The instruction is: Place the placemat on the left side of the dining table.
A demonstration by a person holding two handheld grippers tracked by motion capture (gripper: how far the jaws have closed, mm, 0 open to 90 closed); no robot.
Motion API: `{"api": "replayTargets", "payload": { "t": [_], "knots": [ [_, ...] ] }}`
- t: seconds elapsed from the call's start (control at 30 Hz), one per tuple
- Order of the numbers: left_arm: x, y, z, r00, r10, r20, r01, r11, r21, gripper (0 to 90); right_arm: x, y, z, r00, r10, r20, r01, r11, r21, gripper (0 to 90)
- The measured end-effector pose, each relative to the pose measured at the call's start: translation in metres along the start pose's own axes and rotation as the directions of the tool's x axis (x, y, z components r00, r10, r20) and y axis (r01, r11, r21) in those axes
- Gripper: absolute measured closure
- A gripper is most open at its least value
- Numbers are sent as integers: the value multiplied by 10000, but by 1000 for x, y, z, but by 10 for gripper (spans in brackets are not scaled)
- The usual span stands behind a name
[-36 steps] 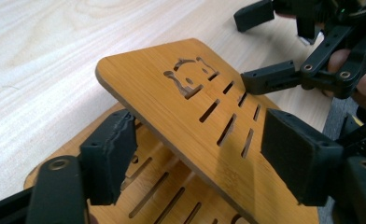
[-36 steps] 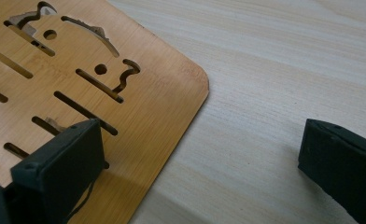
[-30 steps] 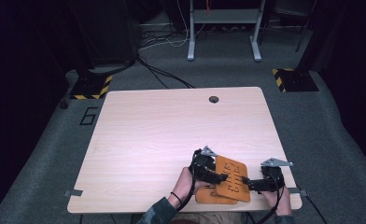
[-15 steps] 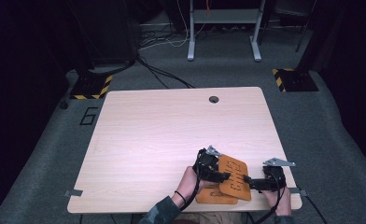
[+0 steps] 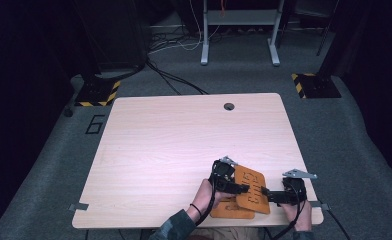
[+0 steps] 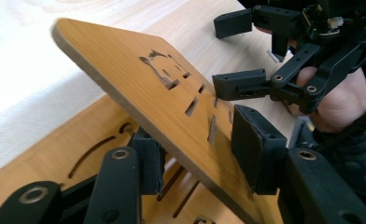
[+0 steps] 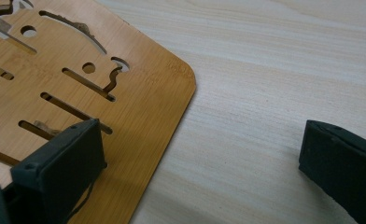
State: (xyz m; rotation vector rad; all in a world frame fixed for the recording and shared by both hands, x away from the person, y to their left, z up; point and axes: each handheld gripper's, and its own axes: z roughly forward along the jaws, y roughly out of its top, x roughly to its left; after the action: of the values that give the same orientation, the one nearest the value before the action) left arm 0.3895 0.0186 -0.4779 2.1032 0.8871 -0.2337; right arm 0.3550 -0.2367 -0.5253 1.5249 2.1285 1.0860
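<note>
A: Largest first: the table (image 5: 164, 145), pale wood, with two slotted bamboo boards at its near right edge. The upper board (image 5: 251, 189) is tilted, raised off the lower board (image 5: 231, 209).

B: And the grippers?

A: The left gripper (image 6: 197, 151) is pinching the upper board's near edge. The right gripper (image 7: 200, 168) is spread wide, one jaw over the board, nothing between.

B: Risk?

A: Judged only: an edge pinch may slip, dropping the board. The cut-out pattern is partly hidden; its design is unclear.
</note>
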Motion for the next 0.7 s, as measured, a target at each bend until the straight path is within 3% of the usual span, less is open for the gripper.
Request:
{"api": "replayTargets", "payload": {
  "t": [0.43,0.7],
  "knots": [
    [-1,3,5,9996,-97,275,103,9997,-231,621,1,-1,-2,9996,1,274,5,9998,-220,0],
    [-1,8,6,9988,-213,443,233,9987,-446,673,0,-3,-6,9977,289,609,-239,9964,-818,4]
  ]
}}
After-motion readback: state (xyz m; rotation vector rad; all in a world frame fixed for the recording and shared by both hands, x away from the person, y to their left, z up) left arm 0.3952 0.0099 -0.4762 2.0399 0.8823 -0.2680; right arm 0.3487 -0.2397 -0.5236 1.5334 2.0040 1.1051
